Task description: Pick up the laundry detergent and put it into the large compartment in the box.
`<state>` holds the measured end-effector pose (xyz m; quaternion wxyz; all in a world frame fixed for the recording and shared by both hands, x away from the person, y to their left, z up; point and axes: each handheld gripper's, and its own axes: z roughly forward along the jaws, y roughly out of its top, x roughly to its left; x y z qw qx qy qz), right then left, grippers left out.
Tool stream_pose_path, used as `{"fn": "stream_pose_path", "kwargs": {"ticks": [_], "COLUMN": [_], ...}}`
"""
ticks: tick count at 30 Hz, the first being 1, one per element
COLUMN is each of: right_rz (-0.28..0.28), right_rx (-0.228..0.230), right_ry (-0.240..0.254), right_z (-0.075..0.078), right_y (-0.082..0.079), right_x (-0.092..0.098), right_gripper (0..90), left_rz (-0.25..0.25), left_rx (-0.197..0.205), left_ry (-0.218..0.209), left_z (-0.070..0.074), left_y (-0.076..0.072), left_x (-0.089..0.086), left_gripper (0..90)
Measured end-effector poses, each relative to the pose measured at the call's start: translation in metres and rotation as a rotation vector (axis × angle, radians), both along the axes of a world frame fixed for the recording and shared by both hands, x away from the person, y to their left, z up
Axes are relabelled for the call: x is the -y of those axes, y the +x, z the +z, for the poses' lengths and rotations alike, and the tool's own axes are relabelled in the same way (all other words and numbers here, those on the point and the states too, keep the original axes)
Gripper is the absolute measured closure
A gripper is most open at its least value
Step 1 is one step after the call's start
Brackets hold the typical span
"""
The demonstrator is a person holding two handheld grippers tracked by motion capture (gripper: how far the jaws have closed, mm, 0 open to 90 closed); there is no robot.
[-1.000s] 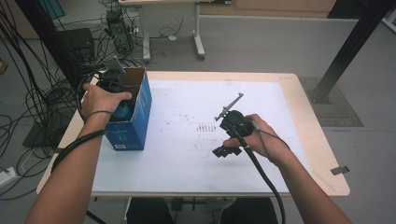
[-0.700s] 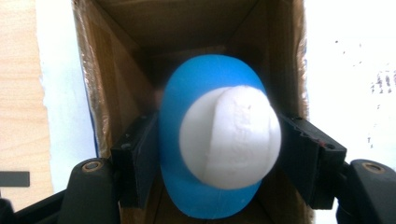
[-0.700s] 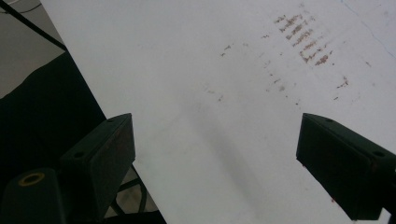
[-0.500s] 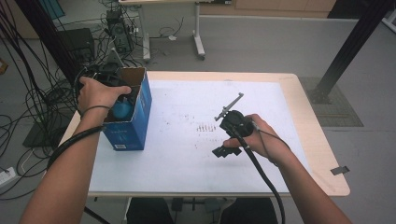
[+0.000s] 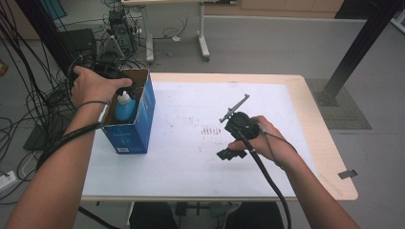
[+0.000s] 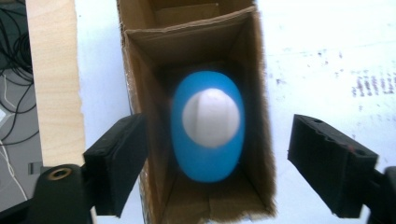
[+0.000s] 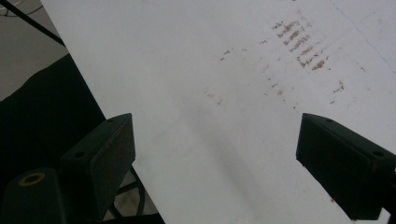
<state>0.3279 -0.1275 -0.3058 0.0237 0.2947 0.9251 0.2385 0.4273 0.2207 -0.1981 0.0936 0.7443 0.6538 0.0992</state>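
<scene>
This looks like a lab: grey floor, lots of black cables (image 5: 28, 109) lying about, a black metal post (image 5: 356, 47) and plain work tables (image 5: 315, 109).

Count on table: one blue cardboard box (image 5: 135, 125), open at top; one blue bottle (image 5: 125, 107) with white cap inside it; one white sheet (image 5: 200, 157) covering the tabletop; one table (image 5: 329, 157). Handheld grippers: two, left gripper (image 6: 217, 163) and right gripper (image 7: 233, 161)

Blue bottle (image 6: 208, 130) (white cap up) stands upright inside the open blue carton (image 5: 138, 119)
</scene>
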Motion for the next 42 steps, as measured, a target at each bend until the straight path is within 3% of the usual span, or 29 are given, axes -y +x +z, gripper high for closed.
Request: {"fn": "stream_pose_path", "kwargs": {"ticks": [8, 17, 21, 34, 42], "right_rz": [0.006, 0.006, 0.009, 0.005, -0.003], "right_rx": [0.004, 0.003, 0.003, 0.001, 0.004], "right_ry": [-0.003, -0.001, -0.004, -0.004, -0.006], "right_z": [0.0, 0.0, 0.0, 0.0, 0.0], "right_y": [0.0, -0.001, -0.001, 0.0, 0.001], "right_x": [-0.002, -0.003, -0.003, -0.001, 0.003], "right_gripper": [11.3, 11.3, 11.3, 11.3, 11.3], "left_rz": [-0.056, -0.091, -0.118, -0.199, -0.274], "left_rx": [-0.025, -0.029, -0.047, -0.046, -0.063], "left_ry": [-0.012, -0.032, -0.039, -0.087, -0.104], "left_z": [0.021, 0.036, 0.037, 0.035, 0.028], "left_y": [-0.006, -0.008, -0.009, -0.01, -0.011], "left_x": [0.013, 0.027, 0.034, 0.063, 0.088], "left_gripper": [10.6, 7.0, 6.8, 6.8, 6.6]}}
